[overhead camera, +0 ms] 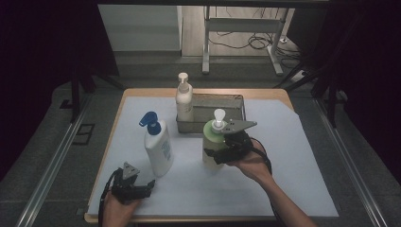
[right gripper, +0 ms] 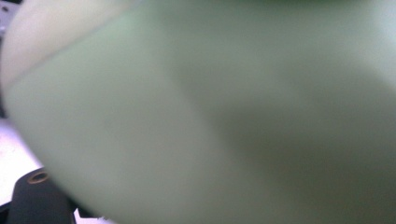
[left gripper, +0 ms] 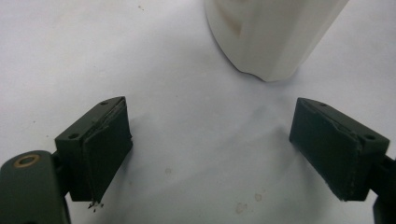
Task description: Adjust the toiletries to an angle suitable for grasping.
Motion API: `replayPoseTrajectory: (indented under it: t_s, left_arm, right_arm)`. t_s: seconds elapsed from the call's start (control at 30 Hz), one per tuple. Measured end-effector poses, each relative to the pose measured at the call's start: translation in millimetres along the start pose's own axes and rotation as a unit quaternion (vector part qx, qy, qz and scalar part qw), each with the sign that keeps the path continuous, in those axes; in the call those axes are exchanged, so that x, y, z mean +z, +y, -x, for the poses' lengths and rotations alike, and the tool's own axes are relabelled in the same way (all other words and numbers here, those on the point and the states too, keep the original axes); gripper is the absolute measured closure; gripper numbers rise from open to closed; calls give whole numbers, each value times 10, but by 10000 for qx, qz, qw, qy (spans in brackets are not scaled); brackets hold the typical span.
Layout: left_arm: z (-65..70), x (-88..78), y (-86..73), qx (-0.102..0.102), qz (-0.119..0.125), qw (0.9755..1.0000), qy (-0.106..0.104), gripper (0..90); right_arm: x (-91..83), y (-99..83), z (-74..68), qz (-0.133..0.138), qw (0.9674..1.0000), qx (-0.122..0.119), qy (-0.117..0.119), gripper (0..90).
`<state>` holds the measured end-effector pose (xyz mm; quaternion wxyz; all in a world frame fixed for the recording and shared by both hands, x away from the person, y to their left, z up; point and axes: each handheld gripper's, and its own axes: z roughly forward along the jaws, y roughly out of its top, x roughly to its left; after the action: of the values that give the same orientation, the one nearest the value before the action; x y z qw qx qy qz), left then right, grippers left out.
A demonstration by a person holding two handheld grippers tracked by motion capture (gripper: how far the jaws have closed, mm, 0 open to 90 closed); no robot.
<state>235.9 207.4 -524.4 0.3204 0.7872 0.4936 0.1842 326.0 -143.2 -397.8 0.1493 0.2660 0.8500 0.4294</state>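
Green rounded pump bottle (overhead camera: 213, 142) clamped in right tool (overhead camera: 222, 152) — smooth plastic

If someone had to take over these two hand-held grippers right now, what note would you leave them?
Right gripper: against the green pump bottle, which stands on the white sheet in front of the metal tray. Whether the jaws have closed on it cannot be told.
Left gripper: open, holding nothing, low at the near left, just short of the white bottle with the blue pump.
Done: one cream pump bottle stands at the tray's left end.
Left, most likely: put the green bottle into the tray, then the blue-pump one.
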Motion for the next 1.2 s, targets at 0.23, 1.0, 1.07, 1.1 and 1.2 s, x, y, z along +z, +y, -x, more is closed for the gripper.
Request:
replayPoseTrajectory:
  t_s: [0.23,1.0,1.07,1.1,1.2]
  left_arm:
    - [0,0,0,1,-2,10000,-1,126]
    - [-2,1,1,-5,-1,10000,-7,125]
    - [-2,1,0,-6,-1,10000,-7,125]
    - [-2,1,1,-6,0,10000,-6,126]
    - [-2,1,1,-5,-3,10000,-7,125]
  right_arm:
    - [15,97,69,59,10000,28,-56,128]
    - [10,484,290,198,9993,20,-324,128]
    - [9,516,308,213,9992,43,-342,128]
    - [10,527,316,217,9991,51,-356,128]
    - [16,574,352,218,9989,72,-405,128]
